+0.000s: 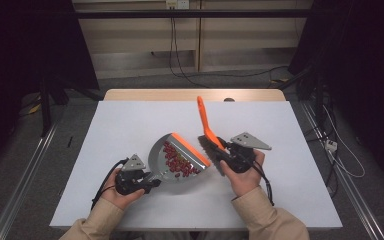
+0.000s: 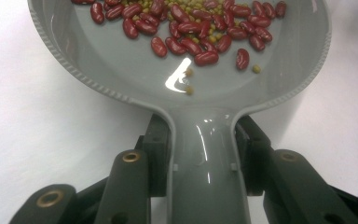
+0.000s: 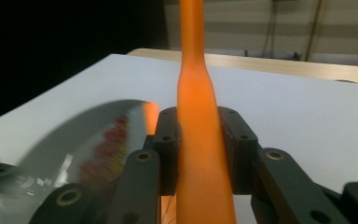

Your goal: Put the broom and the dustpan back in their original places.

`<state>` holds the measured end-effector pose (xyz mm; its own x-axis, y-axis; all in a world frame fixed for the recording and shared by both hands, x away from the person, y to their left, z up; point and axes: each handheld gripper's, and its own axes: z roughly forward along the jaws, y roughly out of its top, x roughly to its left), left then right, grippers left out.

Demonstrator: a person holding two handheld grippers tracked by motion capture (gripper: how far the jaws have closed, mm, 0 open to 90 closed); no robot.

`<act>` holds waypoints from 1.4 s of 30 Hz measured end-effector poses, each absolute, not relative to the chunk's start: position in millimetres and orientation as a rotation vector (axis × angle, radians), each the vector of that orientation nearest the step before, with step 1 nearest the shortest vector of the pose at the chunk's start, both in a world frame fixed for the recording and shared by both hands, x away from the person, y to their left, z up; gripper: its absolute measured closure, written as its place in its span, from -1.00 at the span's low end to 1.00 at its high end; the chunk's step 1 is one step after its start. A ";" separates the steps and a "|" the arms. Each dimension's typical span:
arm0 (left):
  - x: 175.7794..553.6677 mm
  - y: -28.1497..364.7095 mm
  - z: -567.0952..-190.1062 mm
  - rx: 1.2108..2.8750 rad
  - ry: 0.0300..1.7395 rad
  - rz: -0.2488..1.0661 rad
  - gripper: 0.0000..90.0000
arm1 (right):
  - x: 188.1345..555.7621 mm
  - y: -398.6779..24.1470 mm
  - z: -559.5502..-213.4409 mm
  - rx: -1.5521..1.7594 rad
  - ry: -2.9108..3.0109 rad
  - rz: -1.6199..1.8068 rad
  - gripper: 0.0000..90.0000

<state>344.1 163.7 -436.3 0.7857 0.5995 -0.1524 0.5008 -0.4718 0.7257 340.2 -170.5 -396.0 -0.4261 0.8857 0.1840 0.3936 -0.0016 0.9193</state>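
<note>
A grey dustpan (image 1: pixel 156 156) with an orange lip lies mid-table, holding red beans (image 1: pixel 178 160) mixed with small yellow-green ones. My left gripper (image 1: pixel 151 182) is shut on its handle at the near left. In the left gripper view both pads clamp the dustpan handle (image 2: pixel 205 163), and the beans (image 2: pixel 191 28) lie toward the far side of the pan (image 2: pixel 121 65). My right gripper (image 1: pixel 226 153) is shut on an orange brush (image 1: pixel 203 116) just right of the pan's lip, handle pointing away. In the right gripper view the pads squeeze the brush handle (image 3: pixel 198 116), and the pan (image 3: pixel 74 140) sits blurred at the left.
A white sheet (image 1: pixel 130 120) covers the table, with a wooden edge (image 1: pixel 190 95) at the back. Bare sheet lies behind and to both sides of the pan. Cables run over the floor beyond the table and at the right.
</note>
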 end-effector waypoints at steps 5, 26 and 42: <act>349.3 176.1 -433.3 2.098 0.879 0.216 0.41 | 345.2 -202.3 -406.4 1.355 1.797 1.315 0.58; 374.4 210.5 -441.3 1.993 1.218 0.382 0.41 | 346.0 -268.7 -423.9 1.416 1.728 1.122 0.58; 389.5 216.7 -447.3 1.973 1.392 0.426 0.41 | 340.6 -299.3 -431.5 1.419 1.692 0.929 0.58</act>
